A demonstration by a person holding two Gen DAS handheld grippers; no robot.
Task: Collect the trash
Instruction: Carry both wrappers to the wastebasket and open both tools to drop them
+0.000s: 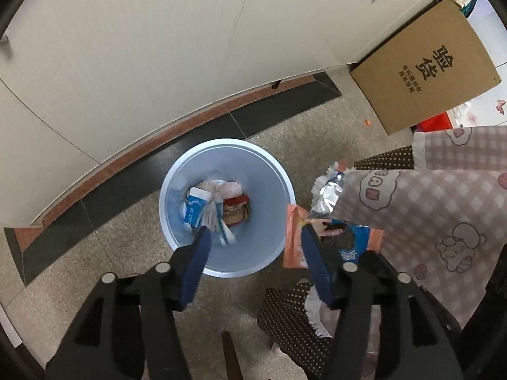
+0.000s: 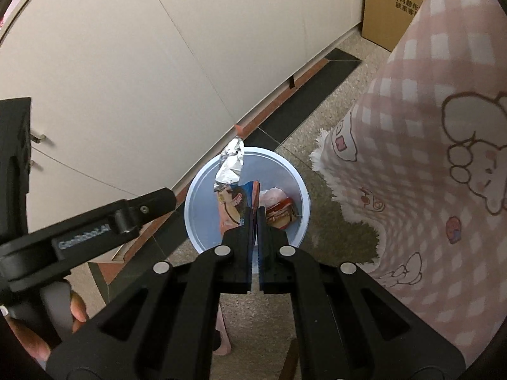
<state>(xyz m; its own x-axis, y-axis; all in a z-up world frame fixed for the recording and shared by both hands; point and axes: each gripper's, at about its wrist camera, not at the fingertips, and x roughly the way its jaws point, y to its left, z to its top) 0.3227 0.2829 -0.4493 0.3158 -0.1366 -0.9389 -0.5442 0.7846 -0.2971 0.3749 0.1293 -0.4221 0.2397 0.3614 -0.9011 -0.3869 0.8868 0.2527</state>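
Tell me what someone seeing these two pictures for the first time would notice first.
The pale blue trash bin on the floor beside the white cabinet, already holding cartons and wrappers, sits dead centre in both views. Over it, the right gripper is shut on an orange snack wrapper with a silver foil lining, while the left gripper stands open with nothing between its fingers. A pink checked cloth with cartoon animals fills the right side.

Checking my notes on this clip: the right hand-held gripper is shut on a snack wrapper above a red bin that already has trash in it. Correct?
Only the colour is wrong: the bin is light blue, as the right wrist view shows. The right hand-held gripper is indeed shut on a snack wrapper above it, with trash inside.
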